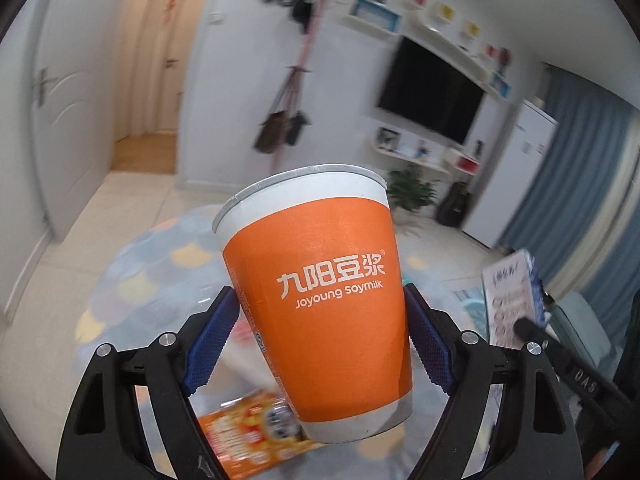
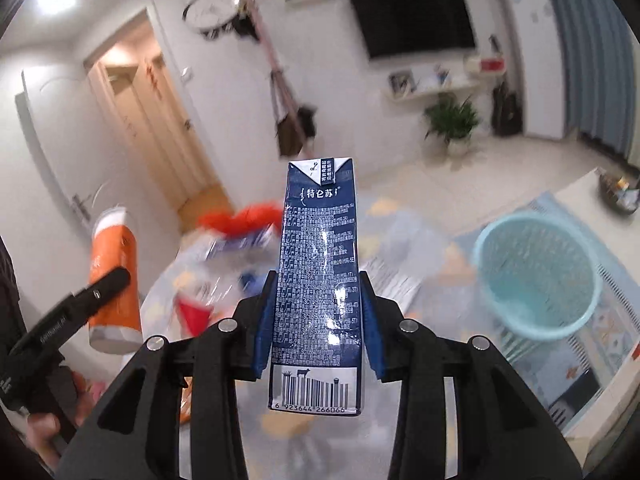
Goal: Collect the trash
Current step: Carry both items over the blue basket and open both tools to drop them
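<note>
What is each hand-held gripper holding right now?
Left hand-held gripper: shut on the orange paper soymilk cup.
Right hand-held gripper: shut on the dark-blue rectangular milk carton.

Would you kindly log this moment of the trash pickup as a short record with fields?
left gripper: shut on the orange paper cup, held upright, slightly tilted
right gripper: shut on the dark blue milk carton, upright
bin: light blue basket on the floor, right of the carton in the right wrist view, looks empty
left behind: orange snack wrapper below the cup
setting: living room, wall television
</note>
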Demonstrator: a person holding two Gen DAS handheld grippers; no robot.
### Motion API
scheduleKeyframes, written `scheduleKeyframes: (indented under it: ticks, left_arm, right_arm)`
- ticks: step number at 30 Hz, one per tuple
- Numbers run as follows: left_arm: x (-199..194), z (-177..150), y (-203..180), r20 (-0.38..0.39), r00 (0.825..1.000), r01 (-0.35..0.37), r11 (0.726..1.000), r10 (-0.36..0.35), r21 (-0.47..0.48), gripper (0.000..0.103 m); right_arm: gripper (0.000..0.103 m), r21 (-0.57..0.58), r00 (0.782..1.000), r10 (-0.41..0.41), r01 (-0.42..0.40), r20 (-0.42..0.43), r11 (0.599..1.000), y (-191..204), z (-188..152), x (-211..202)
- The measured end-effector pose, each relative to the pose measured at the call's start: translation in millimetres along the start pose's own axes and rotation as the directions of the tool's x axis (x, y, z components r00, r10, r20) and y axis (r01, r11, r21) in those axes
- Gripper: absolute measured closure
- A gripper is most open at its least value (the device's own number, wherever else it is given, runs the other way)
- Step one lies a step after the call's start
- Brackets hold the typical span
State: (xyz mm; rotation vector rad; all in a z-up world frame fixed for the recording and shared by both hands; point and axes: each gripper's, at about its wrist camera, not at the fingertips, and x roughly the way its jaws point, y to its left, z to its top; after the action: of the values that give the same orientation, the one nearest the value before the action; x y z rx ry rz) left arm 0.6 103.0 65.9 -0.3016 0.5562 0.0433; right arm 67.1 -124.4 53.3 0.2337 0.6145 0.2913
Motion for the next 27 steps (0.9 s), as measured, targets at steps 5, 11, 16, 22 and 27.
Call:
scheduleKeyframes:
  ticks: [5, 11, 16, 22, 27]
  left_arm:
    - [34, 7, -64, -0.015, 0.994, 0.111, 0.990, -0.110, 0.081, 0.023]
    - [86, 1, -126, -0.097, 0.966, 0.250, 0.960, -0.239, 0.122, 0.023]
    - [140, -8, -187, -0.194, 0.937, 0.322, 0.933, -0.291, 0.160, 0.023]
    - [222, -38, -254, -0.338, 0.894, 0.375, 0.905, -0.295, 0.201, 0.023]
    - [280, -76, -294, -0.466, 0.855, 0.373, 0.893, -0.226, 0.252, 0.022]
  right_arm:
    - [0.068, 0.062, 0.989, -0.123, 0.119, 0.082, 0.991, -53, 24, -13]
    - [0.068, 0.158, 0.962, -0.264, 0.250, 0.072, 0.955, -128, 38, -1]
    - [0.068, 0.236, 0.942, -0.337, 0.328, -0.002, 0.915, -187, 32, 24]
    - [0.068, 0.328, 0.909, -0.387, 0.416, -0.153, 0.848, -263, 16, 72]
    - [0.068, 0.368, 0.865, -0.407, 0.495, -0.293, 0.787, -312, -6, 106]
